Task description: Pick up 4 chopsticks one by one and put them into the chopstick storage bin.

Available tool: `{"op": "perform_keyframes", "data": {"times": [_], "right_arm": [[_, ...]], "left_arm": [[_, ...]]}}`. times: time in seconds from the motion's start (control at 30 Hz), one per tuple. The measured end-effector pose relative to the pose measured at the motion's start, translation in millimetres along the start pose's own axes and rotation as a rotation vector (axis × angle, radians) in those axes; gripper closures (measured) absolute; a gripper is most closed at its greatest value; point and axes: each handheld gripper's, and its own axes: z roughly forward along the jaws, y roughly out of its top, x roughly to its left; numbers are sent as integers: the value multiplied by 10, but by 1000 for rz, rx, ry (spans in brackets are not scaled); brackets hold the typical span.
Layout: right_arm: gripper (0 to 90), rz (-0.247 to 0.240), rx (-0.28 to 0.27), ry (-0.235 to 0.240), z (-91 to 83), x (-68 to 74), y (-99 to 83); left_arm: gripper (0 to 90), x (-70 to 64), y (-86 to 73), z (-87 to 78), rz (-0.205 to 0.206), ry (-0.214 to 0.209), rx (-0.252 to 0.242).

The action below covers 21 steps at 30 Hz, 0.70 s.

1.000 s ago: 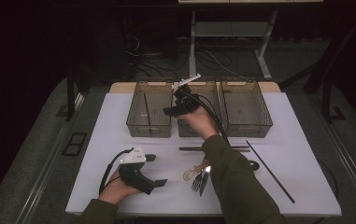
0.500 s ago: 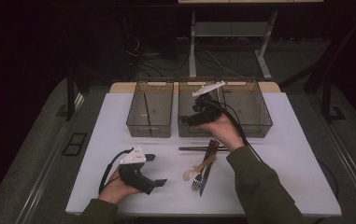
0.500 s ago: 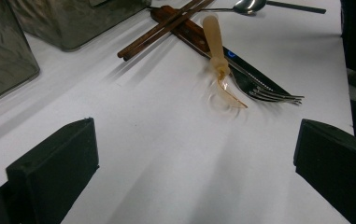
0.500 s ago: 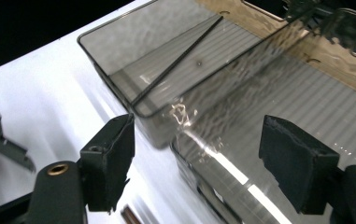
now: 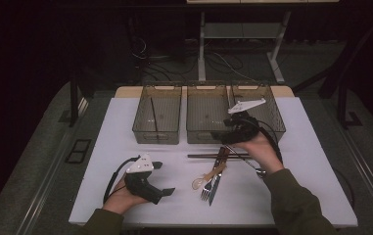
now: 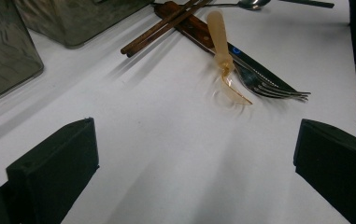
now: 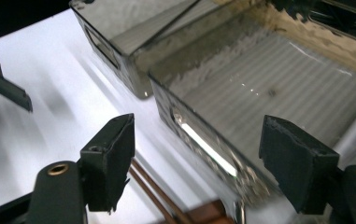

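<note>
Right gripper (image 5: pixel 228 135) hung wide open and empty above the near wall of the middle bin (image 5: pixel 208 134), just over the chopsticks (image 5: pixel 213 156). Beside them lay a knife (image 5: pixel 217 171), fork (image 5: pixel 206 191) and plastic spoon (image 5: pixel 204 179). Left gripper (image 5: pixel 163 178) rested open on the bench (image 5: pixel 110 147), holding nothing.

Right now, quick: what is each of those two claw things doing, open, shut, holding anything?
Left gripper: open, holding nothing, resting low over the white table.
Right gripper: open, holding nothing, near the middle bin, above the chopsticks.
</note>
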Motion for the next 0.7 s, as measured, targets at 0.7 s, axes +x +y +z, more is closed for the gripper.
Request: {"op": "perform_keyframes", "data": {"times": [0.7], "right_arm": [[322,105,1,-73,-649,-341,-922]], "left_arm": [[0,-11,-2,-4,-13,10,1]]}}
